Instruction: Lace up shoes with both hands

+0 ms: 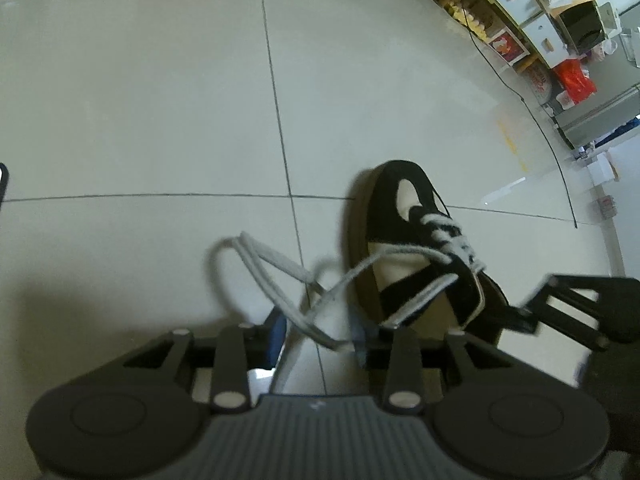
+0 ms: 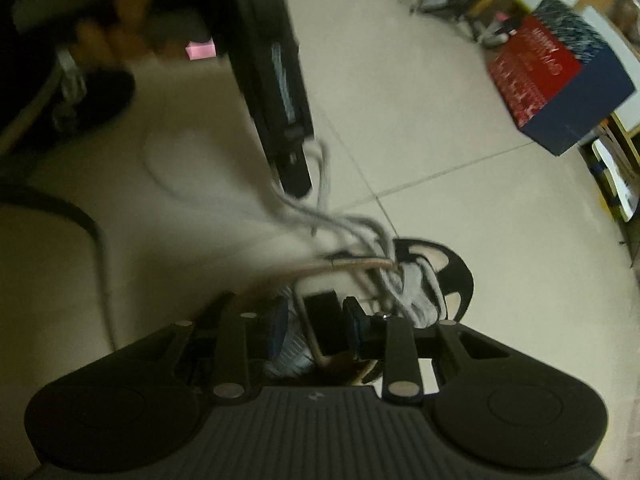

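A black and white shoe (image 1: 416, 240) stands on the tiled floor, toe pointing away, with its white lace (image 1: 276, 264) threaded through the upper eyelets. Two loose lace loops trail left over the floor. My left gripper (image 1: 319, 334) is open low over the floor; one lace strand runs through the gap without being pinched. My right gripper (image 1: 528, 314) reaches in from the right at the shoe's heel. In the right wrist view the right gripper (image 2: 318, 326) hovers over the shoe (image 2: 452, 276); a thin strand and a dark part of the shoe lie between its open jaws. The picture is blurred.
Low shelves and boxes (image 1: 560, 40) line the far right wall, and a thin black cable (image 1: 540, 120) runs along the floor. A red and blue carton (image 2: 560, 80) stands at the right. A person's hand (image 2: 120, 20) holds the left gripper's body (image 2: 276, 112).
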`<state>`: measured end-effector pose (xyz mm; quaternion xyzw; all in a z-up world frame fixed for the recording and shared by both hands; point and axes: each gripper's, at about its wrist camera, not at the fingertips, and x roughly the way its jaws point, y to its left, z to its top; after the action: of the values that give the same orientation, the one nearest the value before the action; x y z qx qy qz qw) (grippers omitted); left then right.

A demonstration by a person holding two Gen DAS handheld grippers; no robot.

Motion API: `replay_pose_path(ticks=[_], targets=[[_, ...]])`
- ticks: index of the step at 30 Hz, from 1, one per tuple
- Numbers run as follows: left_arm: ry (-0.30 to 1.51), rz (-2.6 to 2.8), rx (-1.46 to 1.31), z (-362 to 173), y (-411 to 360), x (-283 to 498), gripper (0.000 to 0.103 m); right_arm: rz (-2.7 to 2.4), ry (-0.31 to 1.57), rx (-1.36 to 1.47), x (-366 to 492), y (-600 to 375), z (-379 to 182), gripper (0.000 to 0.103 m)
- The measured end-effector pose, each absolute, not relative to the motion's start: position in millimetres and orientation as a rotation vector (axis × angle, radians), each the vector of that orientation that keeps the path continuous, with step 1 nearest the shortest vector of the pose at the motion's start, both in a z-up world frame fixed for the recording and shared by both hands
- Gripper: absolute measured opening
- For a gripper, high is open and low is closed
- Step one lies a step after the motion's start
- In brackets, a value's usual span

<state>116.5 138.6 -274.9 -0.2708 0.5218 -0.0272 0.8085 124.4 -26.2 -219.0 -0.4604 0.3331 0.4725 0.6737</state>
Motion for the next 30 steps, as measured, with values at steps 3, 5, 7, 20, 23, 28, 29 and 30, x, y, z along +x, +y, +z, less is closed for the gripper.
replay_pose_path(ticks=[3, 5, 7, 20, 23, 28, 29, 30], targets=[[1.116, -0.072, -0.58, -275, 136, 116, 0.036, 1.05, 0.781, -1.068, 131, -19, -223, 0.027], [1.12, -0.075, -0.585, -276, 136, 116, 0.036, 1.06, 0.785, -1.109, 131, -15, -225, 0.027], [1.127, -0.075, -0.596, -277, 137, 116, 0.036, 1.067, 0.787, -1.142, 132, -12, -228, 0.027], [1.133, -0.065, -0.632, -279, 141, 117, 0.036, 1.031, 0.655, -1.132, 124, -32, -233, 0.022], [1.137, -0.065, -0.633, -280, 141, 117, 0.036, 1.037, 0.626, -1.127, 125, -35, -225, 0.021], [1.156, -0.084, -0.648, -281, 138, 118, 0.036, 1.018, 0.596, -1.113, 125, -37, -209, 0.017], [1.158, -0.091, -0.646, -282, 137, 119, 0.036, 1.013, 0.59, -1.11, 125, -38, -205, 0.015], [1.159, -0.097, -0.642, -282, 136, 119, 0.036, 1.01, 0.583, -1.11, 124, -39, -203, 0.012]])
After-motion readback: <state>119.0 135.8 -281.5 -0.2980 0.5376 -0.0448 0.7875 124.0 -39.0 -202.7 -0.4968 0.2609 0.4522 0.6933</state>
